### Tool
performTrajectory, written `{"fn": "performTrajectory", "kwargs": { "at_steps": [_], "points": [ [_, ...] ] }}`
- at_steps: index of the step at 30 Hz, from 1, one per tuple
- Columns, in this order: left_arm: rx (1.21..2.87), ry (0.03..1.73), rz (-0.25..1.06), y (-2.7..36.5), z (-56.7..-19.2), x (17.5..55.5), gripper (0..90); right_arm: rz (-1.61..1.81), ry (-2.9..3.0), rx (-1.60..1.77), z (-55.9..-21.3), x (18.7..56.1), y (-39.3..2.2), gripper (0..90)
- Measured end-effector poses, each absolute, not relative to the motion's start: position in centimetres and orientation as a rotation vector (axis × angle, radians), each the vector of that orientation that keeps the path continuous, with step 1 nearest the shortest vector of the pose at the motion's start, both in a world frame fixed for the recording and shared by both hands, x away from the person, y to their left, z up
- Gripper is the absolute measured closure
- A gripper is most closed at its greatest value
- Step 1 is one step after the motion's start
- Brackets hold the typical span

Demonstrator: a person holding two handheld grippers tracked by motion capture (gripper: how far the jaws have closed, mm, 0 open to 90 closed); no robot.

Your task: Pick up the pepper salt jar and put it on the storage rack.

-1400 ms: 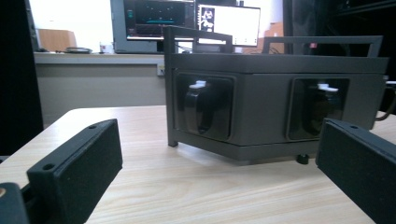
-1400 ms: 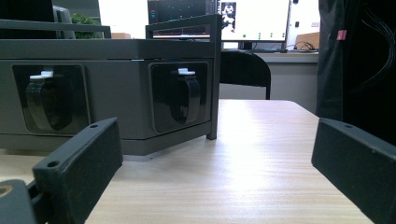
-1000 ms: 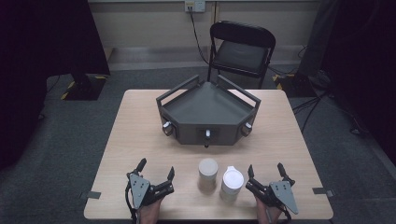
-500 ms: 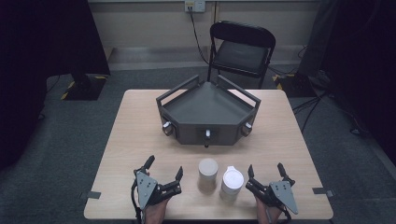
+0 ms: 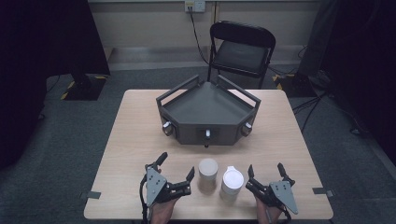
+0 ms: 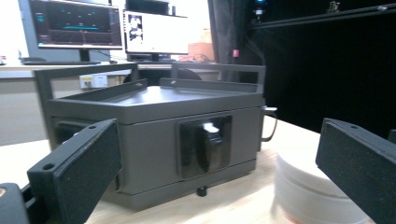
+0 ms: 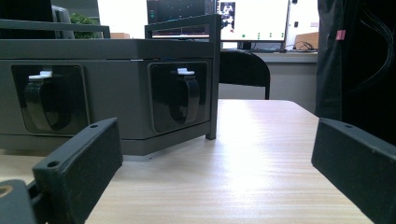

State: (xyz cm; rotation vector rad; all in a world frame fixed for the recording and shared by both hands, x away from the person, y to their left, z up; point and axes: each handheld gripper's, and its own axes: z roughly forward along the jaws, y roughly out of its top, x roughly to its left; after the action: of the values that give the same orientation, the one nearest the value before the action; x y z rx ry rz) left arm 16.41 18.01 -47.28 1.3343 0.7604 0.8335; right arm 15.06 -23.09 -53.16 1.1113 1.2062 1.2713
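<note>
Table (image 5: 140, 135): light wood top, seen from above; grey carpet floor around it.

Grey angular unit (image 5: 208, 109): dark metal, tray-like top with raised rail frames, at the centre of the table toward the far edge; three front faces, each with a recessed black latch (image 6: 205, 145); the latches carry small white tabs in the right gripper view.

Beige cup (image 5: 208, 174): upright near the front edge, between the two grippers; touching or just beside the white cup (image 5: 232, 182), which stands upright on its right and carries a white lid; a white rounded shape (image 6: 313, 191) at lower right of the left gripper view is likely one of these, which one cannot be told.

Left gripper (image 5: 176, 169): held at the front-left edge, just beside the beige cup; fingers (image 6: 77, 168) spread wide apart, nothing between them.

Right gripper (image 5: 265, 171): at the front-right edge, near the white cup; fingers (image 7: 79, 163) spread wide apart, bare table between them.

Black folding chair (image 5: 242, 49): beyond the table's far edge.

Monitors (image 6: 77, 30): lit, on a desk in the background.
</note>
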Motion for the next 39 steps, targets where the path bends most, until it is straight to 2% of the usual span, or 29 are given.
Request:
{"fn": "performTrajectory", "kwargs": {
  "at_steps": [20,39],
  "points": [
    [1.417,0.672,0.722,15.4,-46.2,18.4,1.1,1.271,1.206,1.111,-53.2,15.1,-23.1,0.6],
    [1.462,0.700,0.647,14.2,-47.6,19.2,12.8,1.271,1.206,1.111,-53.2,15.1,-23.1,0.6]
  ]
}}
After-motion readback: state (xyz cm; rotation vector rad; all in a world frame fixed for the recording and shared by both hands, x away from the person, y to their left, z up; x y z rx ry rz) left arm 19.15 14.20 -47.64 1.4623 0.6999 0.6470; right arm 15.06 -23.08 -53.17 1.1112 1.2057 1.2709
